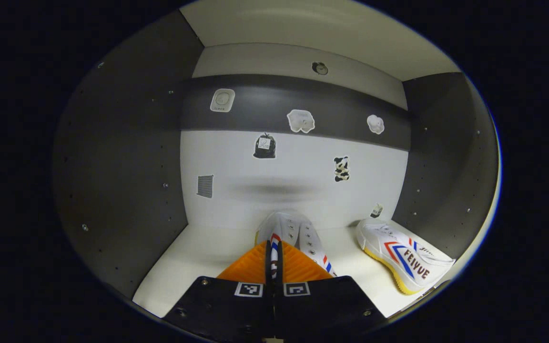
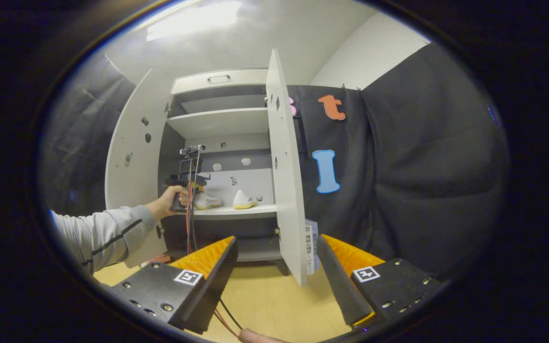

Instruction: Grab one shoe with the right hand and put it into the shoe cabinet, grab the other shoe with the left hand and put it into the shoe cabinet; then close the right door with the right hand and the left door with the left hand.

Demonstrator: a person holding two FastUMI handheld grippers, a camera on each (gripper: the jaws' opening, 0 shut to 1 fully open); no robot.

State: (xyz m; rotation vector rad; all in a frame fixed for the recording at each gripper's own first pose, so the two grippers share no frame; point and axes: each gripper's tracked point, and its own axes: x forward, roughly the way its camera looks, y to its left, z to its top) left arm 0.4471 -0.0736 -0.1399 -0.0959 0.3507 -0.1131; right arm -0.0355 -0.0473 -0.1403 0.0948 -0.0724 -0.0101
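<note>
Your left gripper is clamped on the heel rim of the shoe at lower centre, on the shelf. The canvas is light and soft, so grip the rim. Your right gripper hangs spread, empty.

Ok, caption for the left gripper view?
Left gripper shut on a shoe on the cabinet shelf, second shoe already placed alongside.
</note>
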